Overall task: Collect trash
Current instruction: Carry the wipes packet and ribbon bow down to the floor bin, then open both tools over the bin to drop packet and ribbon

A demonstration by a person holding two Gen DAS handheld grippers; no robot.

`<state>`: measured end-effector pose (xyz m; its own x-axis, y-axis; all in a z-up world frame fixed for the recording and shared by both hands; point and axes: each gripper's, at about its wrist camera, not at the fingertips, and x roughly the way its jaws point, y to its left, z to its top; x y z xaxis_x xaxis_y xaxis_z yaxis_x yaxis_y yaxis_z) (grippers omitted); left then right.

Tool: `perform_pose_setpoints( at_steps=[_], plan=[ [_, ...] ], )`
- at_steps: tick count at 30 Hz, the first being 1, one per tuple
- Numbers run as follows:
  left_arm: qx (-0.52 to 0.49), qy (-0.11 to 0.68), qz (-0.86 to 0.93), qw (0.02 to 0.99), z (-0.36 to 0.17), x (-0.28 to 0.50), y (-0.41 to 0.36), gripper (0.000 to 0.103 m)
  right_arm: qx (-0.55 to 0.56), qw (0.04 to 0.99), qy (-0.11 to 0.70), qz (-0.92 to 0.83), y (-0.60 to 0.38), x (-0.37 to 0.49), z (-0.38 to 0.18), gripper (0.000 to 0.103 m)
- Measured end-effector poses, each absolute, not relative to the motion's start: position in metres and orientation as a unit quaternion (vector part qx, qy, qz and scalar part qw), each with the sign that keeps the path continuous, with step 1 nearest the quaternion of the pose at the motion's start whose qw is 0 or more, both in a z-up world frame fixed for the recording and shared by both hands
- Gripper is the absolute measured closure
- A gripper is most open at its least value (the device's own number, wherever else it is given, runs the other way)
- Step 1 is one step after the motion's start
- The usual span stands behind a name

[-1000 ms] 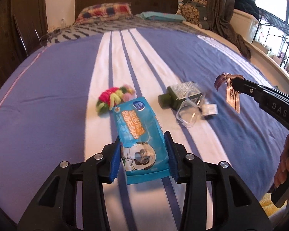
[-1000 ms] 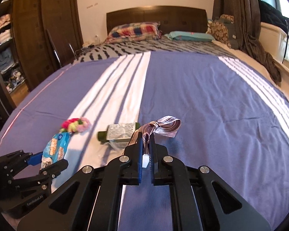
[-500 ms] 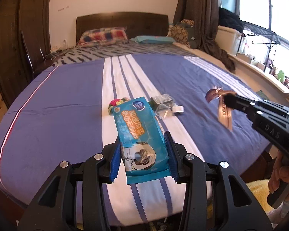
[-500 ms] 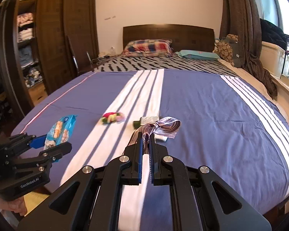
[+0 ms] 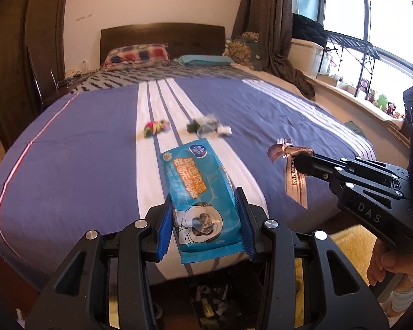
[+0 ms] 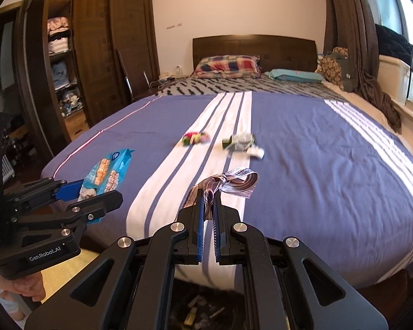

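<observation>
A blue wet-wipe packet (image 5: 198,187) stands between the blue pads of my left gripper (image 5: 203,206), which is shut on it. My right gripper (image 6: 208,196) is shut on a brown and silver ribbon (image 6: 239,180), whose tail hangs down in the left wrist view (image 5: 294,176). In the right wrist view, the left gripper (image 6: 93,189) holds the packet (image 6: 110,167) at the left. Both grippers hang just past the bed's foot edge. On the bedspread farther off lie a colourful fuzzy bundle (image 5: 155,127) and a dark green bottle in clear wrap (image 5: 206,126).
The purple and white striped bed (image 6: 330,165) fills the view, with pillows (image 6: 227,66) at the headboard. A wardrobe (image 6: 96,63) stands left, a window ledge (image 5: 371,101) right. Below the grippers a dark container holding small litter (image 5: 214,297) sits on the floor by a yellow mat (image 5: 349,236).
Both grippers have drawn back from the bed with the packet and ribbon still held. The items on the bedspread look farther away, and the floor container has come into view.
</observation>
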<state>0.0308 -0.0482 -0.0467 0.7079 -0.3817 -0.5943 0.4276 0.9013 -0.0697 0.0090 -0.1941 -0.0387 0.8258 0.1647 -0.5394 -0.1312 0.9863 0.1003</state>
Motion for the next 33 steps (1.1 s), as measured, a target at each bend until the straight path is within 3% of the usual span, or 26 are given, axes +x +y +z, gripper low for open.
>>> perform_pose_setpoints(
  at_steps=[33],
  plan=[
    [0.027, 0.557, -0.219, 0.800, -0.262, 0.014, -0.047, 0.063, 0.062, 0.848, 0.518, 0.091, -0.172, -0.013, -0.239, 0.096]
  ],
)
